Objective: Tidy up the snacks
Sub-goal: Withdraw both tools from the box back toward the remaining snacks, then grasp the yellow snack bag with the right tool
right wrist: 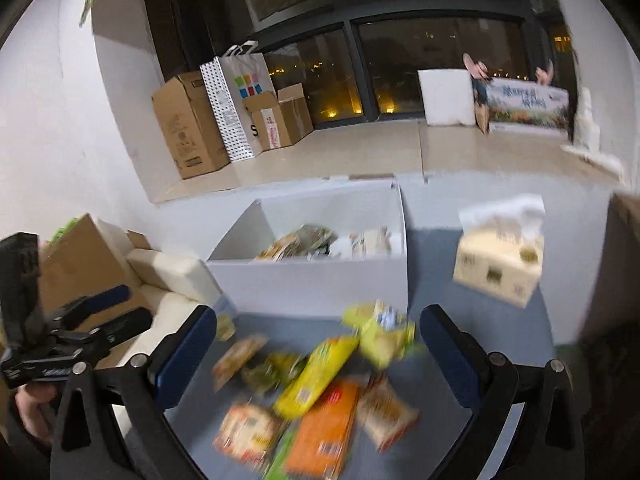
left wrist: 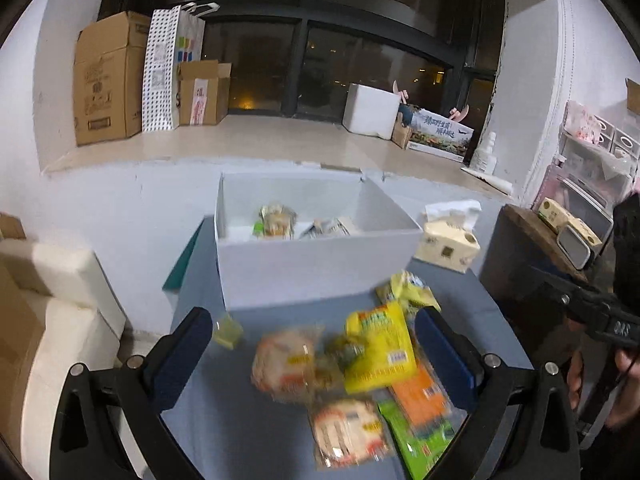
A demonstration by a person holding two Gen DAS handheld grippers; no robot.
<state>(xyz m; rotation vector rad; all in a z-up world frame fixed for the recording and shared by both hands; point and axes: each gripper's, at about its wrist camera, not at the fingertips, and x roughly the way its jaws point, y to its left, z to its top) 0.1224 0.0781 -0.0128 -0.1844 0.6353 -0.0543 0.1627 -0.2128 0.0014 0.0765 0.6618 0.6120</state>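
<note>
You're holding both grippers over the near end of the blue-grey tabletop, both empty. Going left to right in the left wrist view: the table's left edge is running just outside your left gripper's left finger, with a cream sofa below it, so there's little room that side. That gripper's jaws are standing wide apart, gripping nothing, and the snack pile is lying between and just ahead of them: a small yellow-green piece near the left finger, pale blurred packets in the middle, a yellow packet on top, orange and green packets toward the right finger. Bare table is showing left of the pile. The white box is sitting just beyond the pile, open on top, a few snacks already lying inside; its near wall is facing you. Right of the box a tissue pack is sitting near the table's right edge, a dark side table beyond it. In the right wrist view your right gripper is also spread wide and holding nothing, hovering over the same pile; motion blur is hiding the labels. Your left gripper is showing at that view's far left, well apart. The room behind: white wall, a raised window ledge carrying cardboard boxes and a dotted paper bag on the left, a white foam box on the right, dark window panes above.
</note>
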